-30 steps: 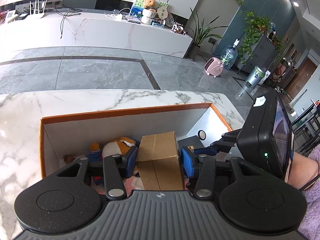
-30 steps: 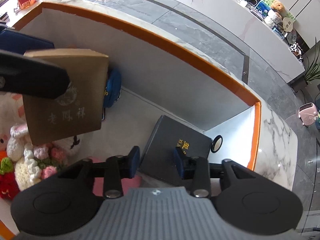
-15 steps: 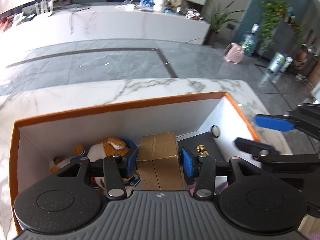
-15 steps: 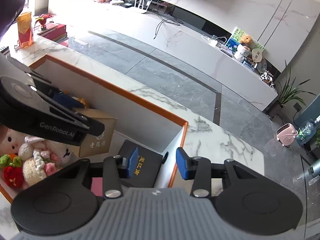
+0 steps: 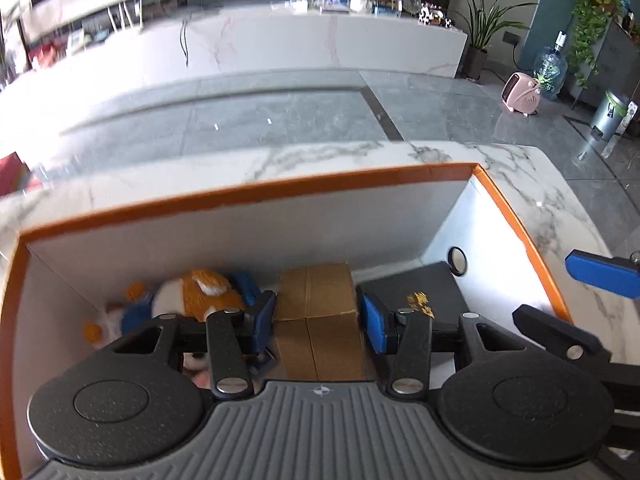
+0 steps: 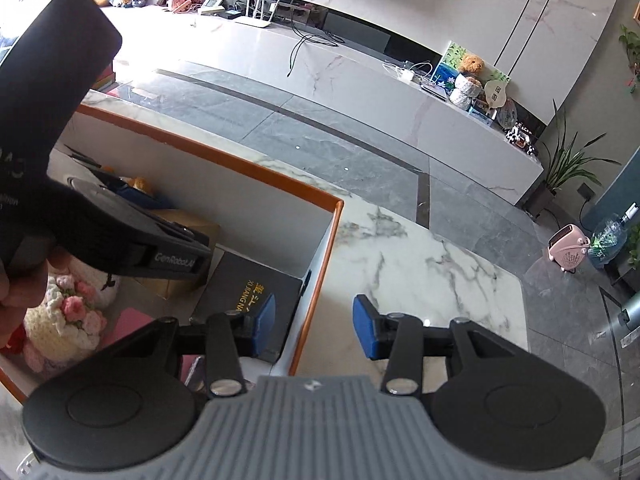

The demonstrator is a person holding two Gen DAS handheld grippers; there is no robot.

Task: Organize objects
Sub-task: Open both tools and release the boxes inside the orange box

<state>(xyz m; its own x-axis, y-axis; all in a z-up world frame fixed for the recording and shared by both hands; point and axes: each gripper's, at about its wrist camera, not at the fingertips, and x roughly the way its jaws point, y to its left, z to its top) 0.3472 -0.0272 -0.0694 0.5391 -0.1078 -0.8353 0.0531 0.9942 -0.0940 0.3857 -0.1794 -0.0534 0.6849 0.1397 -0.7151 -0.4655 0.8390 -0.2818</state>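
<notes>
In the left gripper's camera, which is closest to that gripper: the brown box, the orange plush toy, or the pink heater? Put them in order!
1. Brown box, between the left gripper fingers.
2. Orange plush toy, just left, inside the bin.
3. Pink heater, far right on the floor.

Daylight fills the room, bright and cool, coming mostly from the left side of both views. In the left wrist view the long white counter (image 5: 248, 40) and the far left edge are smeared with motion blur, and the marble tabletop (image 5: 460, 156) looks soft too; nearer things stay fairly crisp. A hard patch of glare burns out the inner right wall of the orange-rimmed box (image 5: 496, 248), while its left corner sits in grey shade. In the right wrist view the picture is sharper; the white counter (image 6: 224, 40) is washed out at upper left, and the grey floor (image 6: 328, 128) carries pale reflections. Both views bow strongly at the edges, with dark corners.
</notes>
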